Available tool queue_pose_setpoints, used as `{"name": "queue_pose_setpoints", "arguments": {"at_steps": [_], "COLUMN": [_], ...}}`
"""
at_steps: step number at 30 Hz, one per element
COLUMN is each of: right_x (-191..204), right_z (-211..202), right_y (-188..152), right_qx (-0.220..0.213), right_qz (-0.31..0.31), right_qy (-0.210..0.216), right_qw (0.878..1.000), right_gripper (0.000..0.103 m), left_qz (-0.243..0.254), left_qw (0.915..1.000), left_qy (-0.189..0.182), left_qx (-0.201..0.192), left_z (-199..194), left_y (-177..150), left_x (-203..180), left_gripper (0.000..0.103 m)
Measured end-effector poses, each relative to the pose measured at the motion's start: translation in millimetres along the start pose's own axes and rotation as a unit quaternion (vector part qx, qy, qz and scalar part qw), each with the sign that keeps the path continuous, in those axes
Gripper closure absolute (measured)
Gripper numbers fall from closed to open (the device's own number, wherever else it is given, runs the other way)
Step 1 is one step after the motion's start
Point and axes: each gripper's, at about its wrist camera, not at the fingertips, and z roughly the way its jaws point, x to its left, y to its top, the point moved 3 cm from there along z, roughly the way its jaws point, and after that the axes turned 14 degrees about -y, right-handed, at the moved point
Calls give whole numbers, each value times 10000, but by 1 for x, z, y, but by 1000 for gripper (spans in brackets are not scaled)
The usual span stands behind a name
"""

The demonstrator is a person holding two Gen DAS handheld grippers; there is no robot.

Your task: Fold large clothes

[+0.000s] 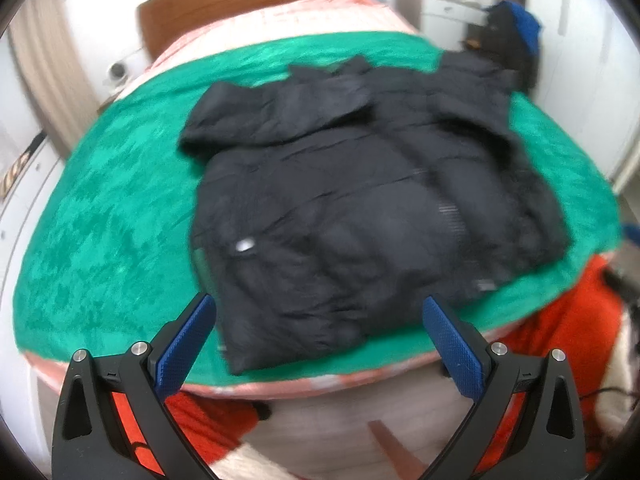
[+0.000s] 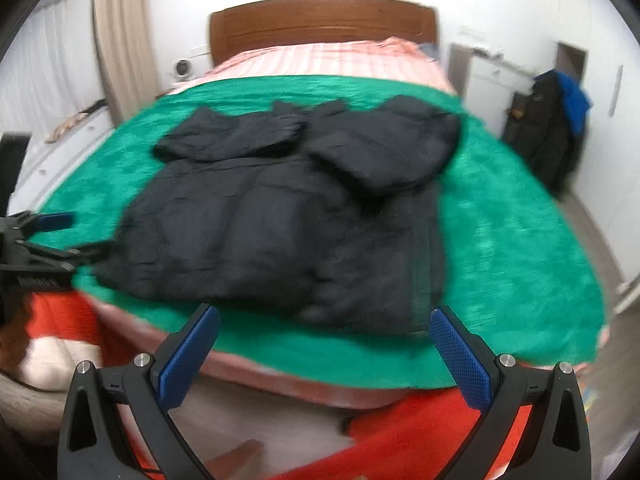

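A large black puffer jacket (image 1: 360, 200) lies flat on a green blanket (image 1: 100, 220) on the bed, with both sleeves folded in across its upper part. It also shows in the right wrist view (image 2: 288, 216). My left gripper (image 1: 320, 316) is open and empty, above the jacket's near hem at the bed's foot. My right gripper (image 2: 324, 328) is open and empty, just short of the hem. The left gripper (image 2: 48, 236) also shows at the left edge of the right wrist view.
The green blanket (image 2: 520, 260) covers the bed's near part, with a pink striped sheet (image 2: 320, 60) and a wooden headboard (image 2: 320, 20) beyond. Dark and blue clothes (image 2: 560, 120) hang at the right wall. Orange-red fabric (image 2: 420, 432) is below the grippers.
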Motion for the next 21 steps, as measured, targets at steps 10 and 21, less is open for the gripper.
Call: {"name": "queue_pose_setpoints", "arguments": {"at_steps": [10, 21], "right_x": [-73, -75], "right_z": [131, 149], "right_y": [-13, -22], "right_qx": [1292, 1359], "right_qz": [1054, 1143], "right_qy": [654, 721], "right_qw": [9838, 9815], "right_gripper": [0, 73], "left_qz": [-1366, -1296], "left_qw": [9834, 9862], "left_qy": [-603, -94], "left_qx": [1029, 1023], "left_z": [98, 92], "left_y": [-34, -33], "left_x": [126, 123], "left_gripper": [0, 0]}}
